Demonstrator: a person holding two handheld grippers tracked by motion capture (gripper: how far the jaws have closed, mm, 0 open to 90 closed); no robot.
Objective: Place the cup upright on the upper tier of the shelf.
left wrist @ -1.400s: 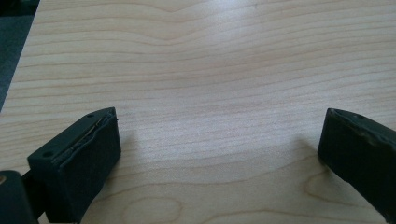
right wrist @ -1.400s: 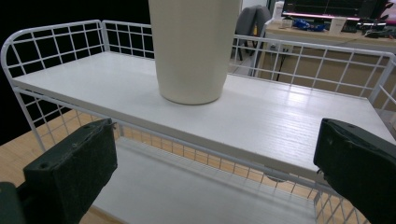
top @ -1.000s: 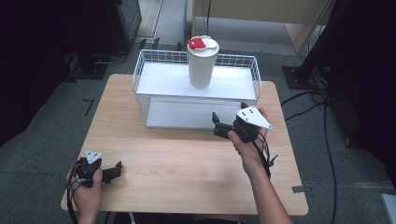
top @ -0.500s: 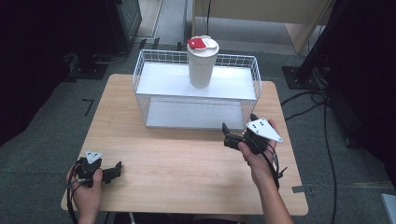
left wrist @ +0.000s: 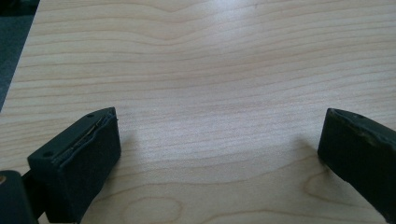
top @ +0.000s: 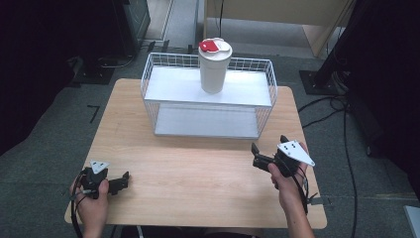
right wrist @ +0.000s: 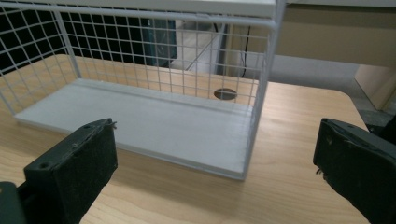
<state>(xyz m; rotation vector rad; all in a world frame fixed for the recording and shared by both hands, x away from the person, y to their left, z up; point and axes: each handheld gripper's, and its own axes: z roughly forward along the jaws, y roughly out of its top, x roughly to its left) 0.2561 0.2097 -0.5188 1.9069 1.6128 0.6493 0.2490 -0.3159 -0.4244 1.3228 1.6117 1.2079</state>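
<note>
Cup (top: 214, 67), white with a red-tabbed lid, stands upright on the top shelf of the wire rack (top: 208, 89) at the far edge of the tabletop (top: 198, 173), about mid-shelf, nothing touching it

Change over the last second: right hand-held gripper (top: 257, 154) has pulled back from the rack's front right corner toward the near right part of the tabletop. It now sits well apart from the cup, near the right edge, jaws spread wide and empty. The right gripper view confirms it: both jaws apart, with the rack's lower shelf (right wrist: 140, 126) and corner post beyond, nothing between them

Left hand-held gripper (top: 121, 181) hasn't moved: near left corner of the tabletop, jaws spread, bare wood under them in the left gripper view (left wrist: 219, 140)

My read: cup looks placed and released, and the right arm's retreat means the placing is done and the person is returning to rest. Lower shelf is bare. No visible tilt on the cup, so I see no tipping risk as it stands
</note>
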